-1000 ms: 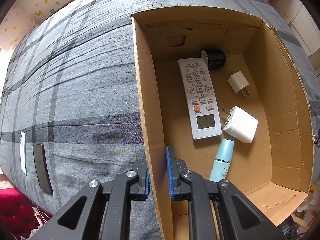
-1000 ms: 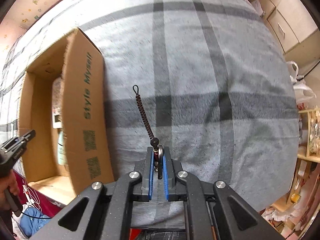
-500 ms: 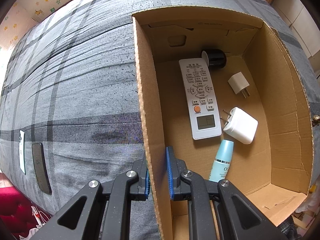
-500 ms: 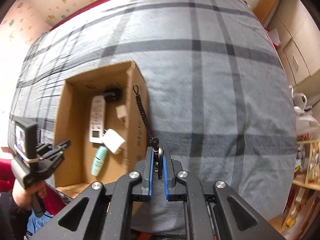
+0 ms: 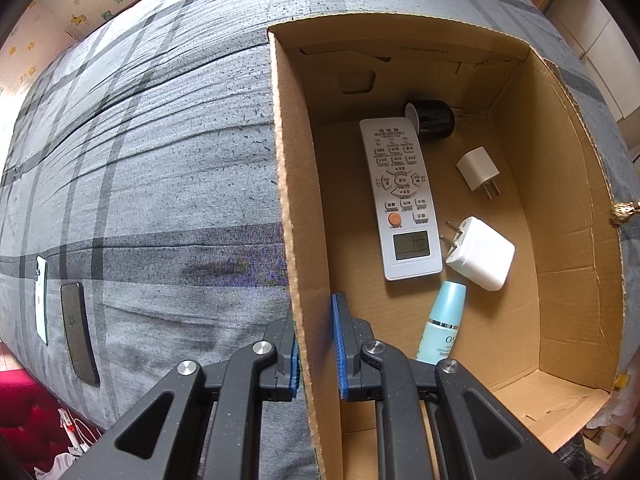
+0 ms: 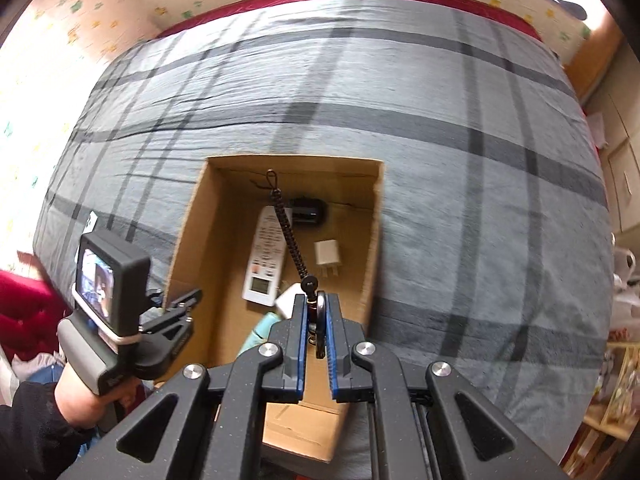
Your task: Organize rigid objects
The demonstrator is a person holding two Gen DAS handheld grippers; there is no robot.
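**Keychain held over the open box; left jaws clamped on the box wall**

The keychain [image 6: 289,229]: a dark braided cord with a thin loop at its far end, a small black bead at the near end, and a metal ring [image 6: 319,322] below the bead. The cord stands out stiffly ahead of the right gripper [image 6: 317,320], over the open cardboard box [image 6: 374,240].

Right gripper: jaws pressed nearly together, pinching the metal ring between the blue pads. Only the ring is in the grip; the cord hangs free of the box walls.

Left gripper [image 5: 316,344]: jaws closed on the left wall of the box [image 5: 294,184], one blue pad outside the wall, one inside. In the right wrist view a hand [image 6: 78,396] in a dark sleeve holds this gripper at the box's near left corner.

Box sits on a bed with a grey plaid cover [image 5: 160,152]. Inside, on the floor of the box: a white remote control [image 5: 400,196], a black cylindrical object [image 5: 434,120] touching its far end, a small white plug adapter [image 5: 478,170], a larger white charger [image 5: 480,254] just beside the remote's display end, a pale teal bottle [image 5: 442,324] near the left jaws.

On the cover, well left of the box: two phones [image 5: 78,332], one dark, one white.
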